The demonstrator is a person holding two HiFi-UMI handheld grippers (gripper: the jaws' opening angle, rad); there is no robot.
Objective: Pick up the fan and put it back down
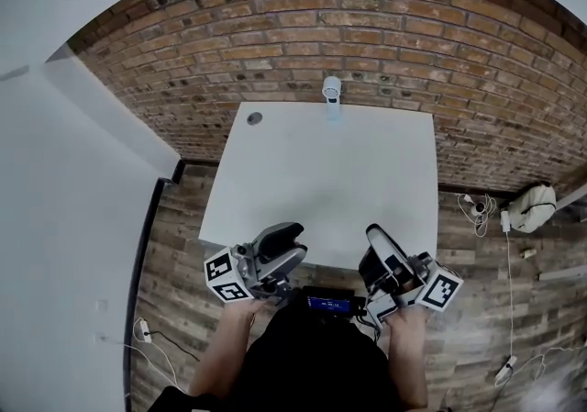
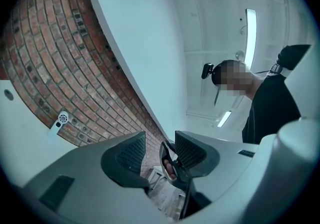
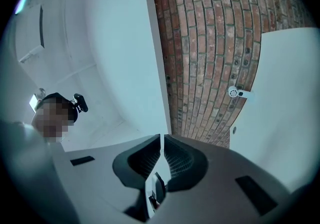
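Note:
A small white fan (image 1: 331,89) stands upright at the far edge of the white table (image 1: 385,181), against the brick wall. It is small in the left gripper view (image 2: 60,119) and in the right gripper view (image 3: 235,92). My left gripper (image 1: 280,240) hovers over the table's near edge, far from the fan, with its jaws (image 2: 160,150) open and nothing between them. My right gripper (image 1: 379,240) is beside it at the near edge, and its ribbed pads (image 3: 162,155) are shut together on nothing.
A round cable hole (image 1: 254,117) sits in the table's far left corner. The brick wall (image 1: 367,25) runs behind the table. A white bag (image 1: 532,206) and cables lie on the wood floor to the right, and a power strip (image 1: 142,330) to the left.

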